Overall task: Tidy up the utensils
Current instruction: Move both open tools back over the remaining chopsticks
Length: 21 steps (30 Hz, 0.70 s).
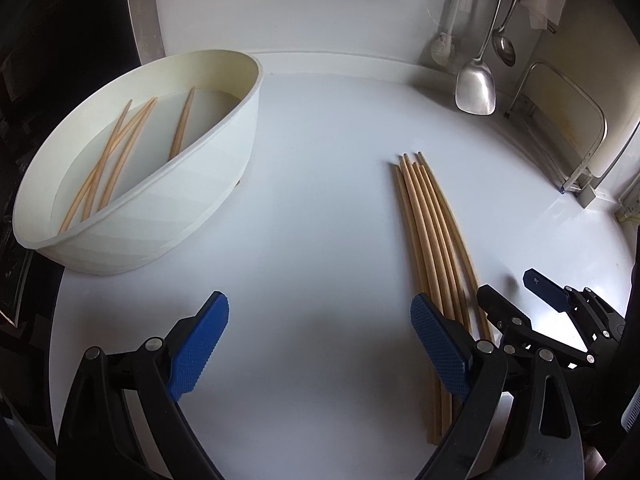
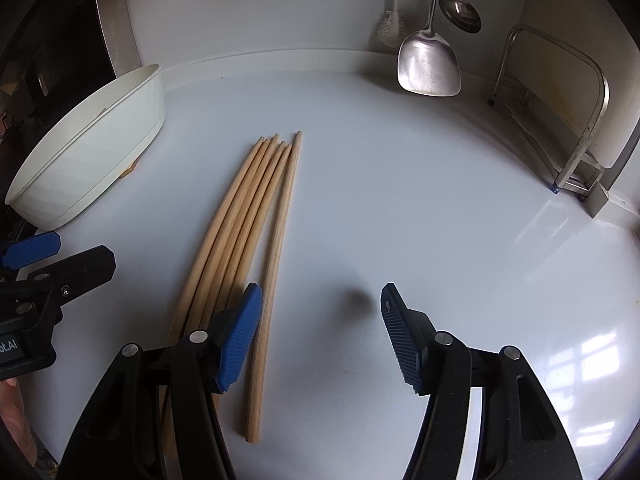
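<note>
Several wooden chopsticks (image 1: pixel 430 232) lie in a bundle on the white counter; the right wrist view shows them too (image 2: pixel 244 216). A white oval bin (image 1: pixel 224 168) at the left holds several more chopsticks (image 1: pixel 116 156); it also shows in the right wrist view (image 2: pixel 88 160). My left gripper (image 1: pixel 320 340) is open and empty, its right finger beside the bundle's near end. My right gripper (image 2: pixel 320 332) is open and empty, its left finger over the bundle, one chopstick between the fingers. The right gripper also shows in the left wrist view (image 1: pixel 516 296), and the left gripper in the right wrist view (image 2: pixel 56 256).
A steel spatula (image 2: pixel 428 64), a ladle (image 2: pixel 460 8) and a white brush (image 2: pixel 390 24) hang at the back wall. A metal rack (image 2: pixel 580 128) stands at the right. A dark edge (image 1: pixel 24 240) runs along the counter's left side.
</note>
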Motion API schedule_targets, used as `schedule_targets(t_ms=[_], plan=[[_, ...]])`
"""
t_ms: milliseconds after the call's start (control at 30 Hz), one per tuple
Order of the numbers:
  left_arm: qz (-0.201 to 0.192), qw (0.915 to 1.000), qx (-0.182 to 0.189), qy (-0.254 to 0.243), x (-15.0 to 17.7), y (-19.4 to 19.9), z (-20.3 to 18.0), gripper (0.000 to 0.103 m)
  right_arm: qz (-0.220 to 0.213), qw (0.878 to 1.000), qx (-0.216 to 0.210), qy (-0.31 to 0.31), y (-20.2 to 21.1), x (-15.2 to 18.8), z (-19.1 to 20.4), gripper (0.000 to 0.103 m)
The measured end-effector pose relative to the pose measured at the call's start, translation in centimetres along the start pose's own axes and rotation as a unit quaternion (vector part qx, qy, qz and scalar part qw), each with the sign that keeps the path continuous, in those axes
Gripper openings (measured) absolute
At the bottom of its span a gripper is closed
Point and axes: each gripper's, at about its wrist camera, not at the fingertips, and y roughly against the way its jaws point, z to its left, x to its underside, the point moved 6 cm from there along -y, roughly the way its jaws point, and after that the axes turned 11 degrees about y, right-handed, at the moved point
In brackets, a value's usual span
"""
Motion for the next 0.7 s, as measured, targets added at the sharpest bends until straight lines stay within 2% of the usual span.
schedule_targets(t_ms=[467,700], plan=[[0.014,0.9997,0.014,-0.015,0.5,-2.0,-2.8,0.091,-0.003,1.0,-0.008,-0.028,0.5,1.4,-2.5,0.059],[0.024,0.9994,0.009,-0.023,1.0,-3.4,-3.2,0.091,-0.001,0.999,-0.008,-0.032,0.5,1.6,-3.0,0.059]])
